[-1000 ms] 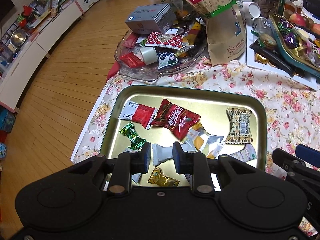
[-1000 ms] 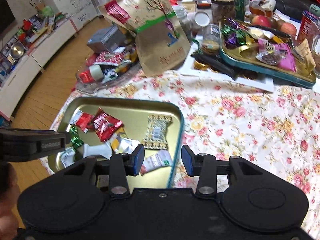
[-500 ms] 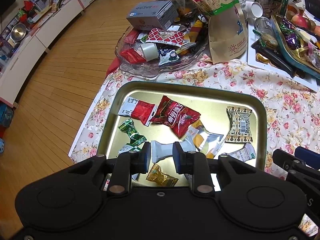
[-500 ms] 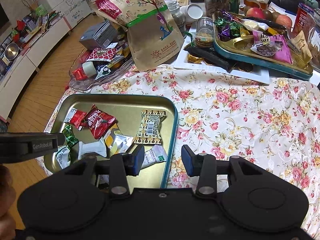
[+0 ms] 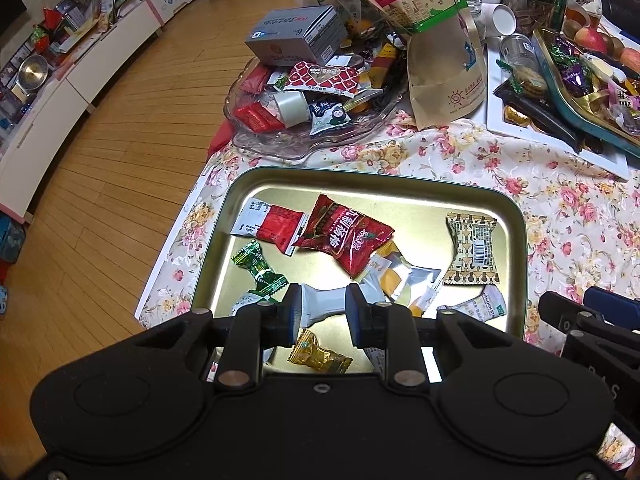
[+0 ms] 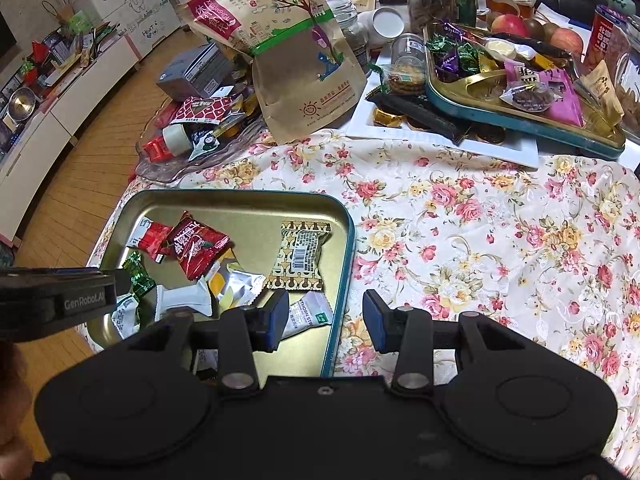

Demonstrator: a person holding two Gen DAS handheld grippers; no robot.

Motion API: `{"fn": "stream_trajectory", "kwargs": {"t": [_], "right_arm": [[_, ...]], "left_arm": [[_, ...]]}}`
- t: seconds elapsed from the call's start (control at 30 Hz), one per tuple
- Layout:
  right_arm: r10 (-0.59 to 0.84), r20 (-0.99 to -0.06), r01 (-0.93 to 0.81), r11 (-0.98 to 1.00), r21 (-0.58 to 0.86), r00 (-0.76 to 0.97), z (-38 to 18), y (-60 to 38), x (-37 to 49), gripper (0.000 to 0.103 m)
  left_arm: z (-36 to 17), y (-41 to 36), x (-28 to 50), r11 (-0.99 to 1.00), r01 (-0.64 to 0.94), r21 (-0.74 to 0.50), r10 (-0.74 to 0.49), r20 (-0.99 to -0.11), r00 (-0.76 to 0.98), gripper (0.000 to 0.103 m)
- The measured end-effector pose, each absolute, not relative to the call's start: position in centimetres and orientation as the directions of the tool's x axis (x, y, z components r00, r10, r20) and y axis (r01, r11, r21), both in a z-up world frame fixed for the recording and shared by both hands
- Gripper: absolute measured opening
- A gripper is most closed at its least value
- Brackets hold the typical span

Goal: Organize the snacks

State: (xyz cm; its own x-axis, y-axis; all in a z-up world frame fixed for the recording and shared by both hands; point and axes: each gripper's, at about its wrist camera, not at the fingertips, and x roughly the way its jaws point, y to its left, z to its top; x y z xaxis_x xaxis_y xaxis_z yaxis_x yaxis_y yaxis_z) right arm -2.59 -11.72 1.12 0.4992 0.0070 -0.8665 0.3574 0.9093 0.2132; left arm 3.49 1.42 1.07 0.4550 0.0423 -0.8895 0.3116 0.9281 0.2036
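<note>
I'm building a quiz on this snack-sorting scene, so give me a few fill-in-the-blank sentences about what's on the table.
1. The loose snacks lie in a gold-coloured tray whose outer rim is ____.
2. The tablecloth has a ____ pattern.
3. The grey box sits at the back of a clear ____ dish.
4. The packet with the barcode lies nearest the tray's ____ edge in the left wrist view.

Missing words: teal; floral; glass; right

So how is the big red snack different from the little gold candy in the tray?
The red snack packet is larger, flat and printed with white characters; the gold candy is small and plump, with twisted ends. The red one lies mid-tray, the gold one at the near edge. Both sit in the gold tray.
</note>
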Motion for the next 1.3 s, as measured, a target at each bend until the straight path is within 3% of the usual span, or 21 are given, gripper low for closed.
{"fn": "stream_trajectory", "kwargs": {"t": [1.3], "right_arm": [[0.009, -0.872, 0.354, 0.911, 0.209, 0.49, 0.84, -11.45, -2.28, 0.043]], "left_arm": [[1.0, 1.43, 3.34, 0.925, 0.331, 0.186, 0.021, -0.896, 0.444, 0.035]]}}
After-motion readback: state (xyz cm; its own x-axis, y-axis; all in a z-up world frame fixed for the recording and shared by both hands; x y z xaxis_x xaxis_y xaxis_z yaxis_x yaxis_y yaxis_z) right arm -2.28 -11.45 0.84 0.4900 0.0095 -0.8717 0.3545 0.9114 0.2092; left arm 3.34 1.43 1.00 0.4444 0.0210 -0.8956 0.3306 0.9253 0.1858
